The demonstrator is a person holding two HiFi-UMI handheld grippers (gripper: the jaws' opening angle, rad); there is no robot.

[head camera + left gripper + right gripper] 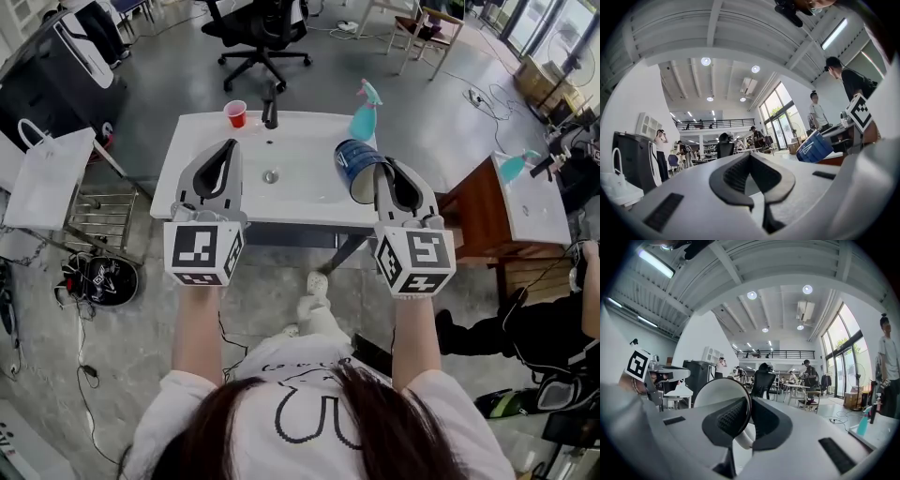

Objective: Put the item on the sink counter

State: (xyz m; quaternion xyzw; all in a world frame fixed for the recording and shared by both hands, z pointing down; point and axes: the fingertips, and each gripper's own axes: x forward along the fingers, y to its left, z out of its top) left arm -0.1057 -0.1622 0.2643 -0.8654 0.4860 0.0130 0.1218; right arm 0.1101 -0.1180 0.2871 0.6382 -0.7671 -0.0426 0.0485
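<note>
While the right gripper [382, 169] pinches the wall of a blue cup [354, 169] between its narrowly set jaws, one pad sits inside the white interior and the other against the outer side, as the right gripper view shows at the rim. The cup lies tilted, its mouth turned toward the gripper, and in the head view it appears over the right end of the white sink counter [192, 150]; whether it touches the counter cannot be told from above. The left gripper [228, 146] is held level with the right one over the left side of the basin, its jaws closed tip to tip with nothing between them. Between the two grippers lies the drain [270, 175], and behind it stands the dark faucet [270, 112]. A red cup [235, 113] stands just left of the faucet on the back edge, and a teal spray bottle [364, 112] stands at the back right corner, near the blue cup. Beyond the counter is a black office chair [258, 33], and to the right a wooden cabinet [478, 211].
</note>
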